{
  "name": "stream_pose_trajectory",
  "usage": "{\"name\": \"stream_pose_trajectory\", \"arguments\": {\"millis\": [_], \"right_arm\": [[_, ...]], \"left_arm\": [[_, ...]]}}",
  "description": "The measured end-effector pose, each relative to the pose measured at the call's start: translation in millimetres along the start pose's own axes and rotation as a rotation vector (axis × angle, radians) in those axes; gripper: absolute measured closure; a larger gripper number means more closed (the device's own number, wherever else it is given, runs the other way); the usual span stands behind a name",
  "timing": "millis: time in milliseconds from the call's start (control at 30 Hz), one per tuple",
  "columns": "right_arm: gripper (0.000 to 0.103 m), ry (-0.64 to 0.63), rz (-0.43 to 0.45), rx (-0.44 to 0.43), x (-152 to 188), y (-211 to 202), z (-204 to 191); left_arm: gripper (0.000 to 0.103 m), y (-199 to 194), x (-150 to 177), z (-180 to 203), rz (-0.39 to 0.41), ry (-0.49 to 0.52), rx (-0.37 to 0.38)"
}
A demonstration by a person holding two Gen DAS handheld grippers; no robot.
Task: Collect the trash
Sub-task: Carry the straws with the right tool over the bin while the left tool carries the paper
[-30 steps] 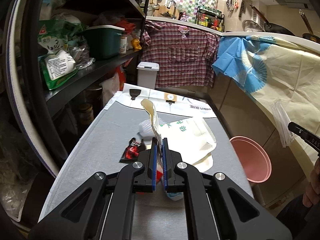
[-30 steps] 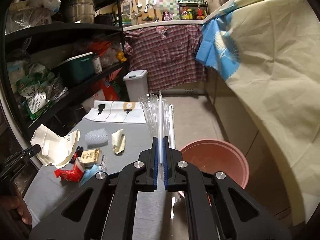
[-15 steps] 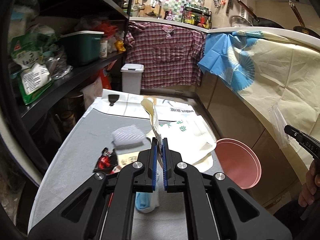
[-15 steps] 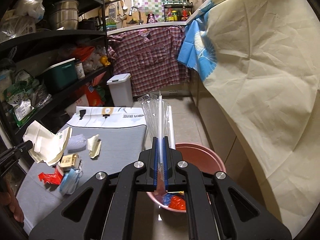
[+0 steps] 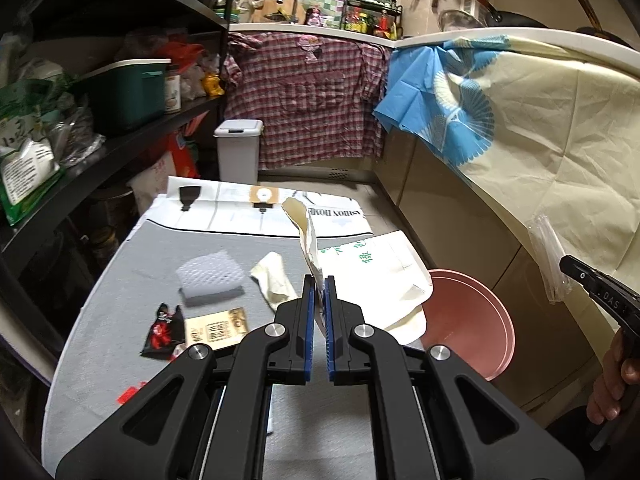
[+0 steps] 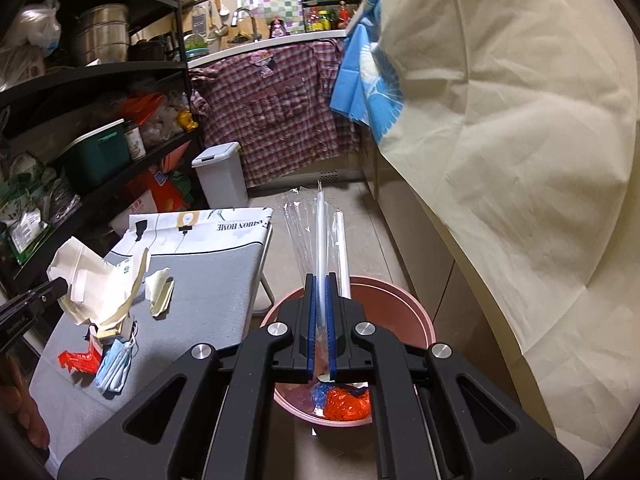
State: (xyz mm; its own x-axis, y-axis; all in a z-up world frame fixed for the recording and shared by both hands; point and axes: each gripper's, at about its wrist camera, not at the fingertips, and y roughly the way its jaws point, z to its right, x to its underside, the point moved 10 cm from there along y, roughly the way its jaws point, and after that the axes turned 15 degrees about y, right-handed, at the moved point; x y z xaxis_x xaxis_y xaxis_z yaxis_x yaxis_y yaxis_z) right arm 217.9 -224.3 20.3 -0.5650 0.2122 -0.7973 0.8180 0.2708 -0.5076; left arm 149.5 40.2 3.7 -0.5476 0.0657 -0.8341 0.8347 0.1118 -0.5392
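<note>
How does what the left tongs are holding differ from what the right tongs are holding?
The left tongs pinch a crumpled cream paper bag with green print; the right tongs pinch a clear plastic sleeve of white straws. The paper bag is opaque, wide and hangs over the grey table; the straw sleeve is see-through, narrow and held above the pink bin. Both are gripped at one edge.
</note>
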Motion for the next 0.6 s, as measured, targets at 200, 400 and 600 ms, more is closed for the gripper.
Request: {"name": "stream_pose_trajectory", "arguments": {"millis": [200,400,600], "right_arm": [[0.098,0.031,-0.005,0.019,-0.7,10.1,14.2],[0.098,0.049,-0.012,0.033,-2.1,20.1,21.4],[0.098,0.054,-0.020,0.048,-1.9,29.4,26.0]], "left_arm": [[0.098,16.2,-4.0,23.9,-0.010,0.022,0.029],[0.098,32.7,-4.7,43.0,-0.023,0.038,0.054],[0.098,47.5,-6.6,63.9,-0.032,0.059,0.085]]}}
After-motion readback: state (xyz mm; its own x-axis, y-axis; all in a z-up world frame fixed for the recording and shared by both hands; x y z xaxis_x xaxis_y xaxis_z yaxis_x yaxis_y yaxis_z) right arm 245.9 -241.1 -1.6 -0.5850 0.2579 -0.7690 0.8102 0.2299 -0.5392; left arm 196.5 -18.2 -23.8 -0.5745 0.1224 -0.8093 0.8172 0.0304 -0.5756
